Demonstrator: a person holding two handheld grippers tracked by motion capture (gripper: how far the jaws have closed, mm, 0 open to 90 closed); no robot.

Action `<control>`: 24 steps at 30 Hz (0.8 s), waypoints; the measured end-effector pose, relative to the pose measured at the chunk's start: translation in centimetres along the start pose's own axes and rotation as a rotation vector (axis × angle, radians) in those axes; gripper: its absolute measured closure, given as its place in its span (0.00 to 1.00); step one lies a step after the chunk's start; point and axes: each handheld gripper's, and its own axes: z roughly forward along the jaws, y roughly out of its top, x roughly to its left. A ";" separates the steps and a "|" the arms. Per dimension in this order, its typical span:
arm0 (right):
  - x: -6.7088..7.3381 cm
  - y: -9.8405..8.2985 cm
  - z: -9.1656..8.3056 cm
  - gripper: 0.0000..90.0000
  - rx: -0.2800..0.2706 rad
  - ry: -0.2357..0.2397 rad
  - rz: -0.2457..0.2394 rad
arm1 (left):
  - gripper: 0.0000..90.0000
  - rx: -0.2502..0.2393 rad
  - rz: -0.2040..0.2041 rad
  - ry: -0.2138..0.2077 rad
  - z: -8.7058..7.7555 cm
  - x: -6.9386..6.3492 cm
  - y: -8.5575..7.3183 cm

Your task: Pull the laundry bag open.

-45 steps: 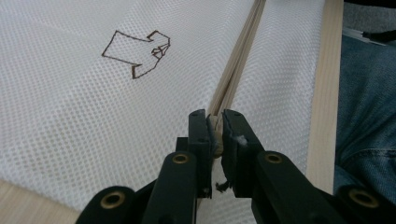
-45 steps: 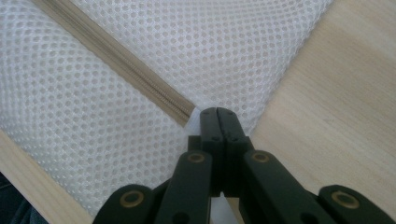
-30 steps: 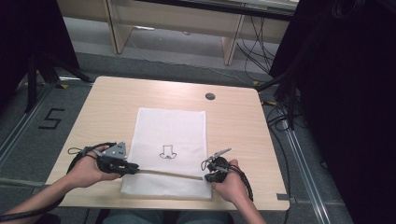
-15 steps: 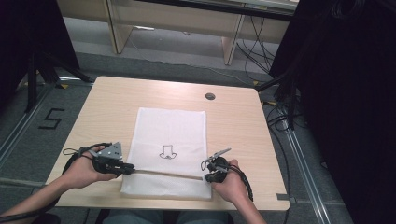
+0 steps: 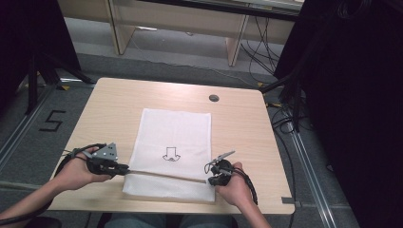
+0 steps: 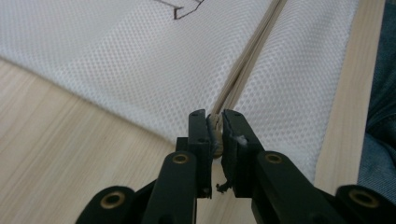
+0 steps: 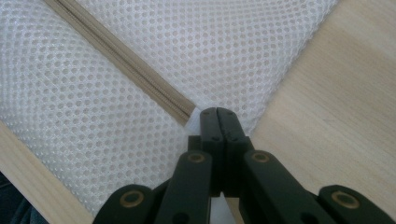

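Note:
A white mesh bag (image 5: pixel 176 133) lies flat on the wooden table (image 5: pixel 109 104), with a black outline mark (image 5: pixel 170 154) printed on it. A tan zipper (image 5: pixel 166 175) runs across the bag near its front end. My left gripper (image 5: pixel 124 169) is at the zipper's left end. In the left gripper view this gripper (image 6: pixel 215 125) is shut on the tan zipper pull, and the zipper (image 6: pixel 252 60) stretches away from the jaws. My right gripper (image 5: pixel 210 179) sits at the bag's right edge. There it (image 7: pixel 217 113) is shut on the white fabric at the end of the zipper (image 7: pixel 116 60).
A dark round cable hole (image 5: pixel 214 98) sits in the table near its far right. Bare wood lies on both sides of the bag. The table's front edge (image 5: pixel 166 209) runs just behind both hands. Cables and desk legs stand on the floor beyond.
My left gripper has slid a little to the left along the zipper line, still shut on the pull. The right gripper has stayed put.

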 end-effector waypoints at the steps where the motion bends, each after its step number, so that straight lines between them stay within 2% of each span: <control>1: 0.0 0.0 0.0 1.00 0.002 0.001 0.003 | 0.91 0.002 -0.007 0.007 0.0 0.2 -0.2; 2: 0.0 0.0 0.0 1.00 0.001 -0.001 -0.001 | 0.91 0.011 -0.009 0.009 -0.1 0.3 -0.4; 3: 0.0 0.0 0.0 1.00 -0.004 0.000 -0.011 | 0.91 0.040 0.012 0.006 -0.3 0.6 -0.6; 4: -0.2 0.0 0.1 1.00 -0.017 0.004 -0.033 | 0.91 0.030 -0.008 0.004 -0.2 0.6 -0.8; 5: -0.1 0.0 0.1 1.00 -0.016 0.004 -0.032 | 0.91 0.040 -0.016 0.006 -0.2 0.7 -1.0; 6: -0.1 0.0 0.1 1.00 -0.016 0.003 -0.031 | 0.91 0.030 -0.043 -0.001 0.0 0.6 -1.2; 7: -0.1 0.0 0.1 1.00 -0.016 0.003 -0.030 | 0.91 0.036 -0.035 0.003 0.1 0.6 -1.3; 8: -0.2 0.0 0.1 1.00 -0.017 0.004 -0.034 | 0.91 0.105 0.023 0.002 -0.1 1.0 -1.3; 10: -0.1 0.0 0.1 1.00 -0.017 0.003 -0.031 | 0.91 0.069 -0.043 0.006 0.7 0.5 -1.7; 12: -0.1 0.0 0.1 1.00 -0.018 0.003 -0.033 | 0.91 0.088 -0.038 0.001 0.9 0.5 -1.9; 14: -0.2 0.0 0.1 1.00 -0.018 0.005 -0.032 | 0.91 0.078 -0.046 0.005 1.1 0.4 -2.1; 15: -0.2 0.0 0.1 1.00 -0.018 0.005 -0.030 | 0.91 0.087 -0.036 -0.002 1.1 0.4 -2.2; 16: -0.2 0.0 0.1 1.00 -0.018 0.005 -0.029 | 0.91 0.056 -0.057 0.007 1.2 0.2 -2.3; 17: -0.2 0.0 0.1 1.00 -0.019 0.005 -0.028 | 0.91 0.104 0.003 0.004 0.8 0.6 -2.3; 18: -0.1 0.0 0.1 1.00 -0.018 0.011 -0.014 | 0.91 0.089 -0.005 0.001 0.9 0.5 -2.5; 19: -0.1 -0.1 0.1 1.00 -0.009 0.013 0.001 | 0.90 0.041 -0.069 0.006 1.2 0.1 -2.7; 20: -0.1 -0.1 0.0 1.00 -0.003 0.011 0.005 | 0.89 0.033 -0.072 0.006 1.1 0.0 -2.7; 21: -0.4 -0.1 0.1 1.00 -0.028 0.018 -0.015 | 0.84 0.027 -0.069 0.017 1.1 0.0 -2.6; 24: -0.3 -0.3 -0.1 0.95 -0.022 0.034 0.029 | 0.74 -0.064 -0.106 0.018 0.6 -0.4 -2.4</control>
